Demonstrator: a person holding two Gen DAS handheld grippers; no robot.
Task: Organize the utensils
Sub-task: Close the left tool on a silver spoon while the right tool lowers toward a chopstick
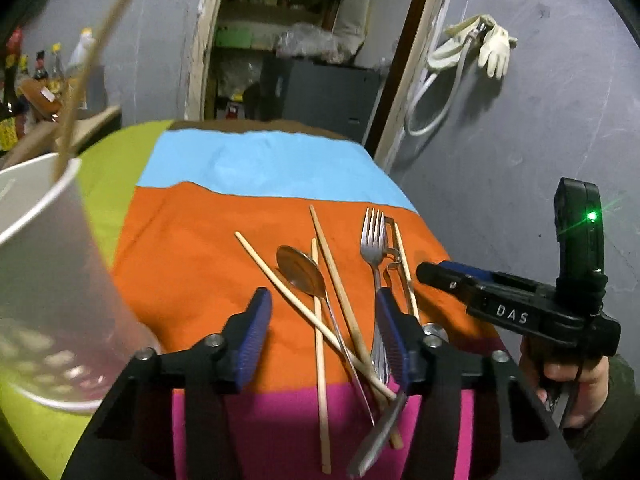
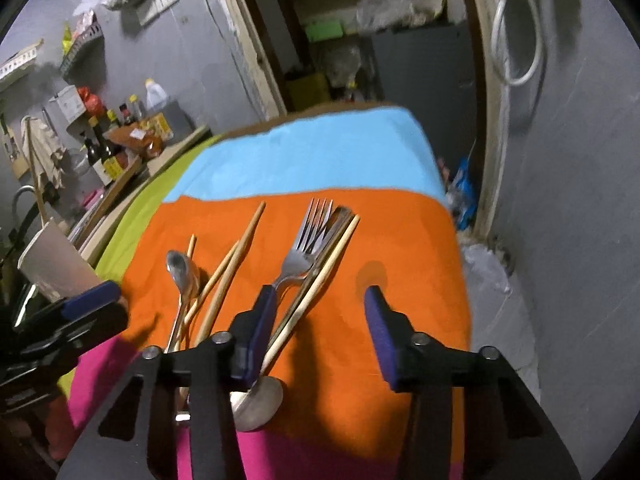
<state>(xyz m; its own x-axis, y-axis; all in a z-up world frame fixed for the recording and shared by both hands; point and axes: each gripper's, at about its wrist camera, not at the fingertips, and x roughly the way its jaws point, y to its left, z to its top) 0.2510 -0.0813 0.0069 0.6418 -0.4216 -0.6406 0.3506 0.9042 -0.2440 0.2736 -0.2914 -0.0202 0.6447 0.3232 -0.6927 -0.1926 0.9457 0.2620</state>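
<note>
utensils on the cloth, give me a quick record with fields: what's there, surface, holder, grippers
utensils: fork, spoon, several wooden chopsticks, loosely piled and crossing
surface: striped cloth, utensils mostly on its orange band
holder: white cup at the left, one chopstick standing in it
left gripper: open, over the pile, nothing held
right gripper: open, nothing held

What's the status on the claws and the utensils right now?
Both claws open, left claw over the crossed chopsticks and spoon, right claw beside the fork. Nothing held. White cup at left holds one stick.
</note>
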